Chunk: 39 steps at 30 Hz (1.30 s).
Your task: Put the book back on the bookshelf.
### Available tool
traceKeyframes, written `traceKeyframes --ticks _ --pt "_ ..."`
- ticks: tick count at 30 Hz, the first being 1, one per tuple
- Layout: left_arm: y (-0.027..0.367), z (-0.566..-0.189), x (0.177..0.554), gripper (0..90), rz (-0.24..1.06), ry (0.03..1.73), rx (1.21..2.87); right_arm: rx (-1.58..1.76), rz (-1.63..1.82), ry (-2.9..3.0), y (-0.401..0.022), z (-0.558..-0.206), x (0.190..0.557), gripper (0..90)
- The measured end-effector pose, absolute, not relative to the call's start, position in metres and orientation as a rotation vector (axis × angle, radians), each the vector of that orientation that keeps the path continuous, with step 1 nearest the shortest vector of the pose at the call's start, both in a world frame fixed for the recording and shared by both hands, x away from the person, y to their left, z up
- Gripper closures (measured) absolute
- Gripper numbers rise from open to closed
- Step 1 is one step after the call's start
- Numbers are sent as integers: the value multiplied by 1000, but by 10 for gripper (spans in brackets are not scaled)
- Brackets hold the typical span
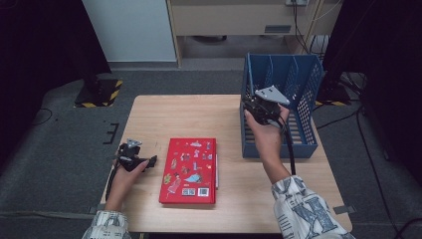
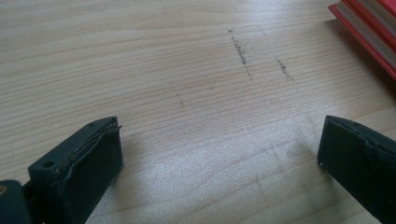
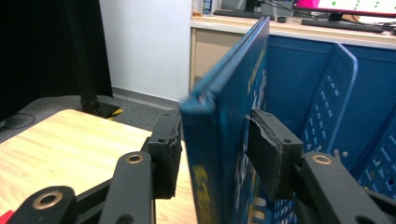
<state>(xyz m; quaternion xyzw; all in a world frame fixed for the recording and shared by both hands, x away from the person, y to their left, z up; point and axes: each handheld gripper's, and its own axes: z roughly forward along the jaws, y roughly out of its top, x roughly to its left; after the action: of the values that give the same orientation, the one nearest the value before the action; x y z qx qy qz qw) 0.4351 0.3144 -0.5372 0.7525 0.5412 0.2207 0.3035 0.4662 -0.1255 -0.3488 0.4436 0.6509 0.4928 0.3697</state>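
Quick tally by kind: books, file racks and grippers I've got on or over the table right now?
Books: 2, a red book flat on the table and a blue book upright between the right gripper's jaws.
File racks: 1, the blue rack.
Grippers: 2, the second being the left gripper.
Total: 5.

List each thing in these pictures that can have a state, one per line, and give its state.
Red book: closed, lying flat on the table, front cover up.
Blue book: closed, standing upright between the right gripper's jaws, at the blue file rack.
Blue file rack: upright on the table's right side.
Right gripper: jaws apart, a gap showing at the book.
Left gripper: open wide, nothing between the jaws, low over bare table.
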Motion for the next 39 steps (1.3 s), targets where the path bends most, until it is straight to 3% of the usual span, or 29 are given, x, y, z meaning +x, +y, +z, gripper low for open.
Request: traceKeyframes --ticks 25,32,39 --pt "314 -537 435 0 585 1434 1994 1131 1274 1700 -125 -350 463 519" --pt "314 -537 435 0 585 1434 1994 1127 1306 1739 -126 -349 460 430" --pt "314 -537 435 0 585 1434 1994 1125 1346 1790 -127 -352 453 245"
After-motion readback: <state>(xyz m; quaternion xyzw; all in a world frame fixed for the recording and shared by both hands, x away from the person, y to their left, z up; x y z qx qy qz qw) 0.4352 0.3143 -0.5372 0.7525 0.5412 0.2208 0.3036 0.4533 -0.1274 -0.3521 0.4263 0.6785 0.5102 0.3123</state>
